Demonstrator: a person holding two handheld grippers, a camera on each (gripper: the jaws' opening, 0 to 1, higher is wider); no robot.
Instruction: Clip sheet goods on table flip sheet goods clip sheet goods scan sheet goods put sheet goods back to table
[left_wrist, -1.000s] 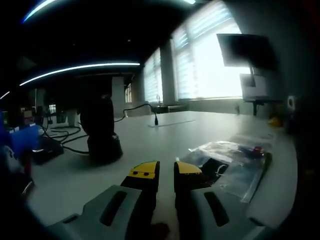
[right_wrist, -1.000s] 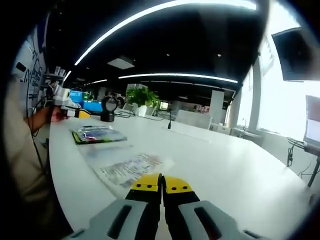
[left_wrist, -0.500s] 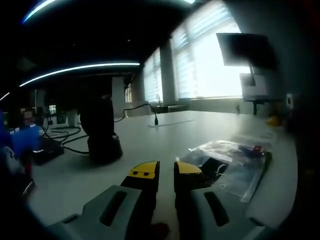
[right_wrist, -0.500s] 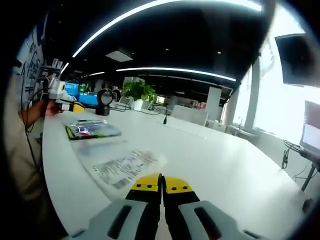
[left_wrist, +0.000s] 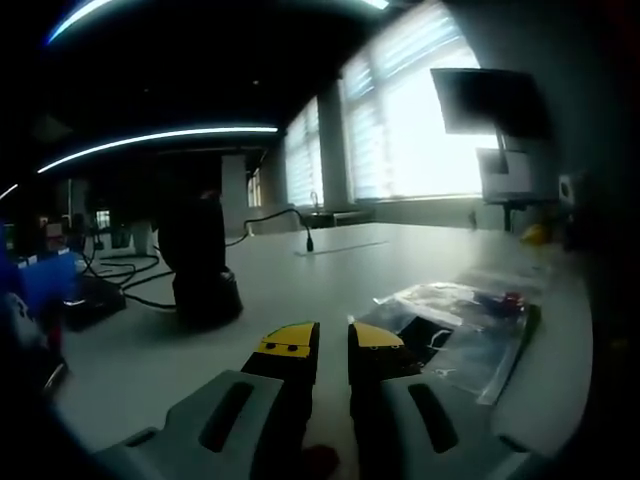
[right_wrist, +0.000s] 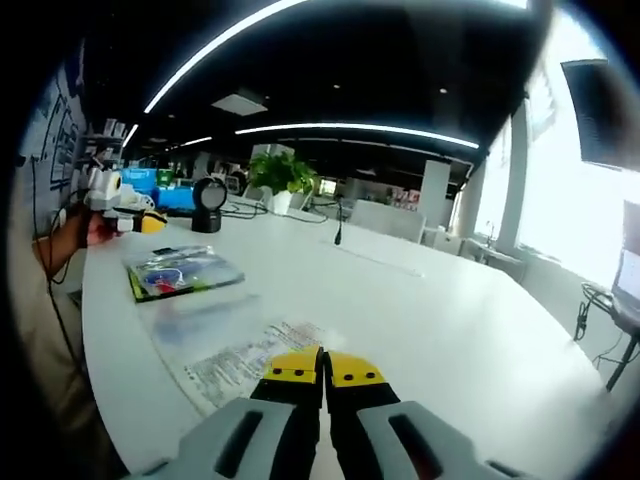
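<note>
In the left gripper view, clear plastic packets of sheet goods (left_wrist: 462, 322) lie on the white table (left_wrist: 300, 275), just right of my left gripper (left_wrist: 333, 338). Its yellow-tipped jaws stand a narrow gap apart with nothing between them. In the right gripper view, my right gripper (right_wrist: 322, 366) is shut and empty, its tips right over the near edge of a printed sheet in a clear bag (right_wrist: 235, 358). A second packet with a green edge (right_wrist: 184, 272) lies farther left. Beyond it a hand (right_wrist: 88, 226) holds the left gripper (right_wrist: 146, 222).
A black scanner on a stand (left_wrist: 200, 268) with cables stands left of the left jaws, also seen as the scanner (right_wrist: 210, 204) at the table's far end. A potted plant (right_wrist: 281, 176) stands behind. A person's body borders the table's left edge (right_wrist: 95, 330).
The right gripper's view has shifted, and the printed sheet now lies closer under its jaws. The left gripper's view is nearly unchanged.
</note>
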